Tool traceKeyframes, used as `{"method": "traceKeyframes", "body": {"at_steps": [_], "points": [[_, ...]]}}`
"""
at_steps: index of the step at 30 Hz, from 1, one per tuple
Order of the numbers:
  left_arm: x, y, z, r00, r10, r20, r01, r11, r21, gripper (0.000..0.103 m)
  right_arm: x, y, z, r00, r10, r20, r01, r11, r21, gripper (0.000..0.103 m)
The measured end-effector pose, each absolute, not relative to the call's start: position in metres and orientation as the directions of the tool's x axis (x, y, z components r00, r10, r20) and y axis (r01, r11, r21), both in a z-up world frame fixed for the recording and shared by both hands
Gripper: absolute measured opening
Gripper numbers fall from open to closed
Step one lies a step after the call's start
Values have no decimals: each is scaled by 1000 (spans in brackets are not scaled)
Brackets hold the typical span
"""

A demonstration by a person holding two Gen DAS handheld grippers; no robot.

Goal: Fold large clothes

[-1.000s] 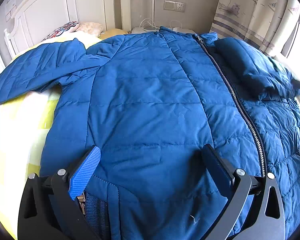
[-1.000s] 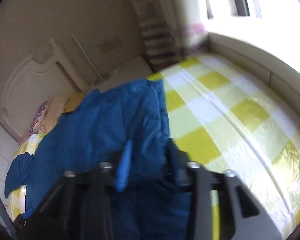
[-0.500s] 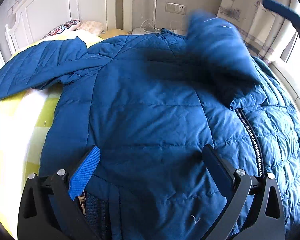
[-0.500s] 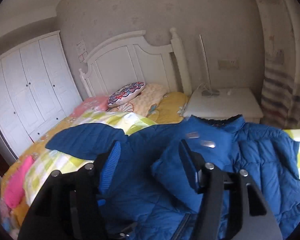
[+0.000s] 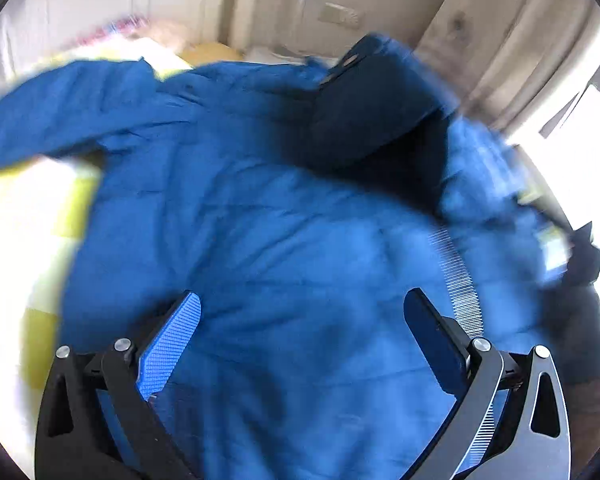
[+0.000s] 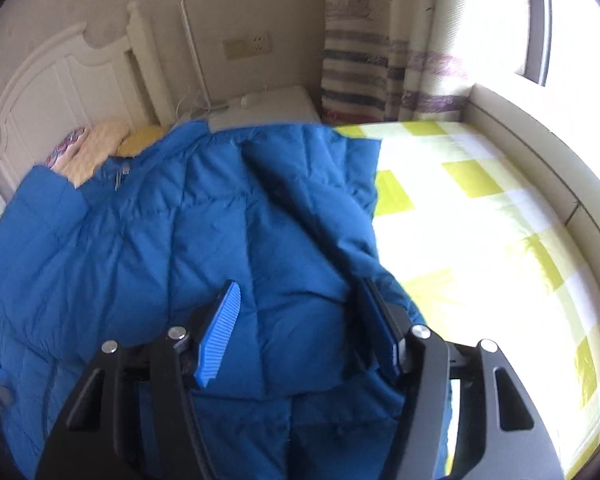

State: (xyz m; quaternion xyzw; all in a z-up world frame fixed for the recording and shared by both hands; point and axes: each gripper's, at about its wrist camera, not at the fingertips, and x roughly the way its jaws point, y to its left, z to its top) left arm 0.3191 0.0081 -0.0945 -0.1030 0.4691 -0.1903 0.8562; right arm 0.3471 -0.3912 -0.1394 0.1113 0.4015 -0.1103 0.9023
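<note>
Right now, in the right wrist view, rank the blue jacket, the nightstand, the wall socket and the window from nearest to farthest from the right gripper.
1. Blue jacket: directly under the right gripper, between its opening fingers.
2. Nightstand: beyond the jacket's collar, straight ahead.
3. Wall socket: on the wall above the nightstand.
Window: far right; too close to call against the socket.

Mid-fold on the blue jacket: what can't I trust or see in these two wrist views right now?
- Left wrist view: motion blur smears the blue jacket; the folded-over sleeve shows no seams.
- Same view: zipper only partly traceable; its upper run is hidden under the sleeve.
- Right wrist view: jacket hem hidden behind the right gripper, whose fingers are opening over fabric.
- Left gripper: fabric contact unclear.
</note>
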Motion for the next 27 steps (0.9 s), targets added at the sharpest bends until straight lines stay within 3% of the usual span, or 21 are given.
{"method": "traceKeyframes", "body": {"at_steps": [3, 5, 11, 13, 14, 17, 19, 21, 22, 23, 25, 26, 27], "points": [[337, 16, -81, 431, -659, -617, 193, 735, -650, 99, 346, -396, -144, 661, -101, -743, 285, 951, 124, 65], [356, 15, -83, 418, -734, -536, 112, 627, -771, 99, 346, -397, -143, 667, -96, -739, 285, 949, 133, 65], [401, -2, -123, 484, -832, -272, -147, 229, -962, 92, 344, -394, -138, 673, -91, -734, 285, 948, 143, 64], [410, -8, -130, 518, -814, -262, -177, 198, -964, 92, 344, -391, -134, 674, -86, -734, 285, 946, 151, 65], [416, -13, -136, 525, -812, -255, -199, 175, -964, 86, 342, -393, -135, 675, -82, -733, 284, 946, 156, 64], [429, -21, -140, 540, -795, -278, -205, 197, -959, 51, 341, -396, -135, 686, -64, -725, 282, 942, 183, 64], [427, -18, -120, 579, -732, -358, -161, 328, -931, 48, 340, -398, -136, 691, -55, -720, 280, 939, 198, 64], [407, -26, -67, 688, -533, -492, -25, 660, -751, 41, 339, -398, -135, 694, -50, -718, 279, 938, 204, 64], [399, -33, -52, 728, -458, -511, 15, 755, -656, 41, 339, -398, -136, 695, -48, -718, 278, 938, 207, 64], [386, -47, -31, 787, -322, -526, 50, 883, -466, 41, 339, -398, -136, 696, -45, -717, 278, 938, 210, 64], [374, -64, -14, 843, -84, -531, 1, 988, -156, 41, 338, -398, -135, 701, -38, -713, 271, 938, 217, 64], [373, -74, -19, 840, 79, -536, -73, 997, 34, 45, 337, -398, -135, 705, -32, -708, 264, 939, 220, 64], [377, -81, -30, 815, 147, -561, -86, 987, 133, 50, 337, -398, -135, 705, -34, -708, 265, 939, 219, 65]]}}
